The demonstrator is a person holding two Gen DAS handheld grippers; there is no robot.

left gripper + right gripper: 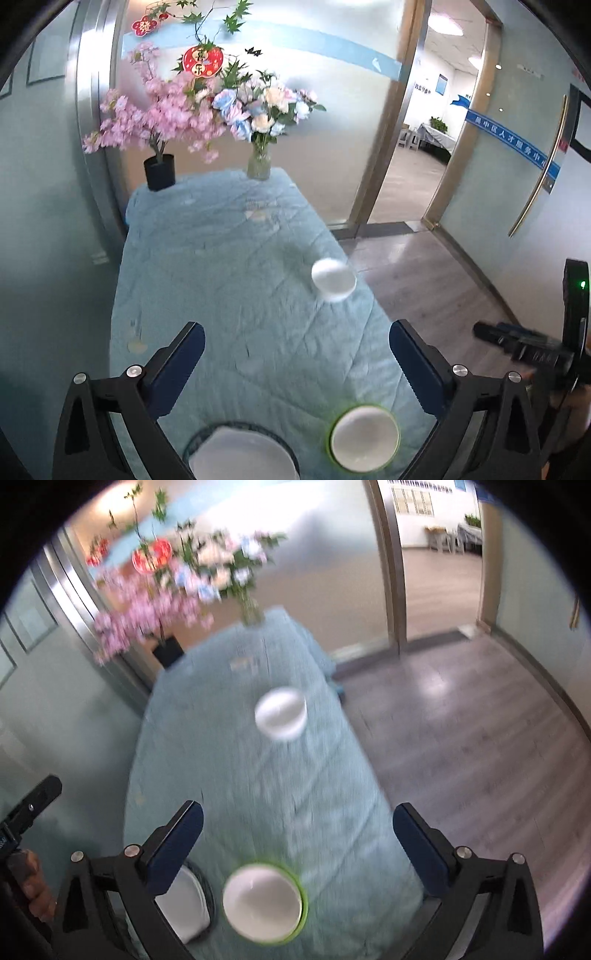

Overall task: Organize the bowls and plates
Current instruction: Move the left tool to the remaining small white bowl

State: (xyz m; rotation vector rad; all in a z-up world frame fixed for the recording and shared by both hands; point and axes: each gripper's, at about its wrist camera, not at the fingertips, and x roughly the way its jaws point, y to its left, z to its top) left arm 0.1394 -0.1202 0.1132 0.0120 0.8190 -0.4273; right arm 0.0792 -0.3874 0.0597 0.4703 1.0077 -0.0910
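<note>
Left wrist view: the left gripper (297, 350) stands spread wide and empty above the table (229, 258). The right gripper (297, 830) is likewise spread and empty. At the table's near end sit a white plate (240, 454) and, just beside it, a green-rimmed bowl (364, 439). Further up the table, well apart, sits a white bowl (280, 712). Judged step: between placements; next move calls for reaching that far bowl. The plate is cut off; motion blur hides whether items are stacked.
</note>
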